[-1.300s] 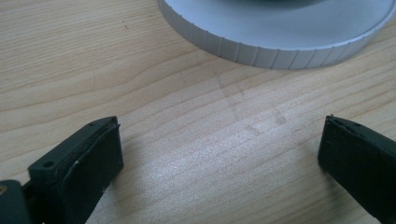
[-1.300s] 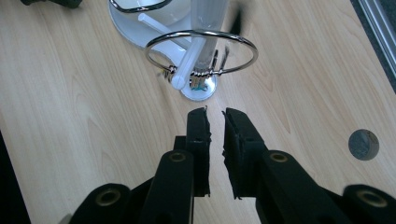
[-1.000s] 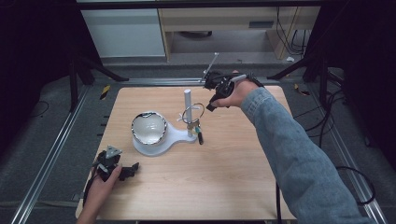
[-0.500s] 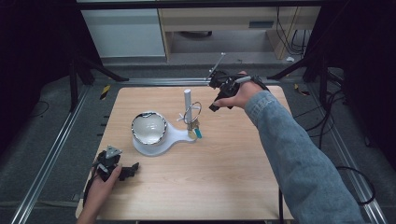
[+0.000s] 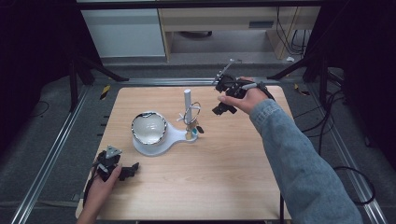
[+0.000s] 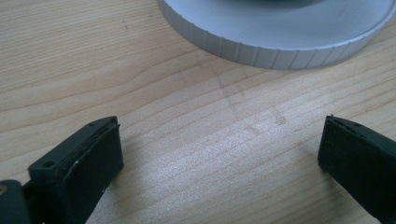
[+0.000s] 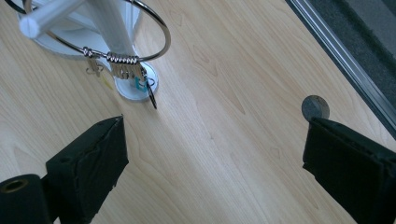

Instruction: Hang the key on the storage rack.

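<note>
A: High view first. My right gripper [image 5: 223, 99] hangs at two o'clock, the key ring [image 5: 192, 113] on the white stand [image 5: 161, 138] at table centre.

B: And the left gripper [image 5: 122, 171]?

A: Seven o'clock, resting; its own view has jaws wide on bare table [image 6: 187, 154].

B: Right gripper view?

A: Jaws wide, empty. I'd judge the ring light, stiff, slippery (thin wire); I'd pinch beside the charms [image 7: 122, 69].

Left gripper [image 6: 219, 154] low over the pale wood bench [image 6: 140, 70], its two black fingers [image 6: 88, 163] spread wide, nothing between them. Ahead, at top of frame: curved ribbed edge of a white round base [image 6: 280, 42], resting on the bench, apart from both fingers.
</note>
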The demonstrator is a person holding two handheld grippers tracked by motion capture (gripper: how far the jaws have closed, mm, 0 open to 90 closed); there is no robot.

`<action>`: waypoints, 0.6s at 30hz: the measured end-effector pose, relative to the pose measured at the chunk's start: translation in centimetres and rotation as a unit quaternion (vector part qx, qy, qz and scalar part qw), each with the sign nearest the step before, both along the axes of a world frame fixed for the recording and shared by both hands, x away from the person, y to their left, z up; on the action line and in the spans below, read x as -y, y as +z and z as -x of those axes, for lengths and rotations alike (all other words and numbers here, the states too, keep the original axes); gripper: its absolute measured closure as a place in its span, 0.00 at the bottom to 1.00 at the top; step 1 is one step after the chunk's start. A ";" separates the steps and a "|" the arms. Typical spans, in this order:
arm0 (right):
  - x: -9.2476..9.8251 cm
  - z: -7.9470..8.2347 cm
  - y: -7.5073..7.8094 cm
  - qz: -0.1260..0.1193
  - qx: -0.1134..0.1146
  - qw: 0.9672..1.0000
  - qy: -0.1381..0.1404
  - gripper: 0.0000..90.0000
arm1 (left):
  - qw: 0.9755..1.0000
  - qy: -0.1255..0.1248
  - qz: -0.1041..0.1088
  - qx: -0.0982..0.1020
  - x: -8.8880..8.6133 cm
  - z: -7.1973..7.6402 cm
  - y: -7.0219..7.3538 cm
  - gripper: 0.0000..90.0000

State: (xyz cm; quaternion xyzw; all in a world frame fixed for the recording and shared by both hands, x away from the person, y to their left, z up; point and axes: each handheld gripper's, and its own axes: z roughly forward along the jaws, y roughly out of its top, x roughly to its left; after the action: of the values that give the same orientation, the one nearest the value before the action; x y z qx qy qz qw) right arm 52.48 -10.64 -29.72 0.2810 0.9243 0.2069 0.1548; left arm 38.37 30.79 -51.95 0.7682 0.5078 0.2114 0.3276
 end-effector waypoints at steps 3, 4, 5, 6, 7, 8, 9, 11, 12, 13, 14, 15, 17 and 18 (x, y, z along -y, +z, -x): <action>0.5 0.2 -0.3 -0.001 0.000 1.000 -0.004 0.08 | 1.000 0.000 0.000 0.000 0.0 0.0 0.0 0.00; 0.6 0.3 -0.4 0.003 0.002 1.000 -0.005 0.07 | 1.000 0.001 0.000 0.000 0.0 0.0 0.0 0.00; 0.8 0.3 -0.4 0.004 0.004 1.000 -0.006 0.08 | 1.000 0.001 0.000 0.000 0.0 0.0 0.0 0.00; 0.9 0.4 -0.4 0.001 0.004 1.000 -0.010 0.08 | 1.000 0.001 0.000 0.000 0.0 0.0 0.0 0.00; 1.2 0.5 -0.5 -0.001 0.005 1.000 -0.012 0.09 | 1.000 0.001 0.000 0.000 0.0 0.0 0.0 0.00; 1.4 0.5 -0.5 -0.001 0.006 1.000 -0.012 0.09 | 1.000 0.001 0.000 0.000 0.0 0.0 0.0 0.00; 1.6 0.6 -0.5 -0.001 0.007 1.000 -0.015 0.10 | 1.000 0.001 0.000 0.000 0.0 0.0 0.0 0.00; 2.0 0.7 -0.6 -0.007 0.012 1.000 -0.018 0.10 | 1.000 0.002 0.000 0.000 0.0 0.0 0.0 0.00; 2.1 0.8 -0.7 -0.010 0.013 1.000 -0.019 0.10 | 1.000 0.002 0.000 0.000 0.0 0.0 0.0 0.00; 2.4 0.9 -0.7 -0.009 0.015 1.000 -0.020 0.10 | 1.000 0.003 0.000 0.000 0.0 0.0 0.0 0.00; 2.6 1.0 -0.9 -0.008 0.018 1.000 -0.021 0.10 | 1.000 0.003 0.000 0.000 0.0 0.0 0.0 0.00; 2.8 1.1 -1.0 -0.011 0.022 0.999 -0.022 0.10 | 1.000 0.003 0.000 0.000 0.0 0.0 0.0 0.00; 3.2 1.2 -1.1 -0.018 0.023 0.999 -0.024 0.11 | 1.000 0.003 0.000 0.000 0.0 0.0 0.0 0.00; 3.4 1.3 -1.2 -0.019 0.027 0.999 -0.026 0.11 | 1.000 0.003 0.000 0.001 0.1 0.0 0.0 0.00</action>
State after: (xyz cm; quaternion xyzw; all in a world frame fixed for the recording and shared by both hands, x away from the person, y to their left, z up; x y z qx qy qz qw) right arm 51.17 -14.08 -30.96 0.3022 0.9081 0.2277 0.1793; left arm 38.37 30.74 -51.96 0.7665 0.5100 0.2127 0.3275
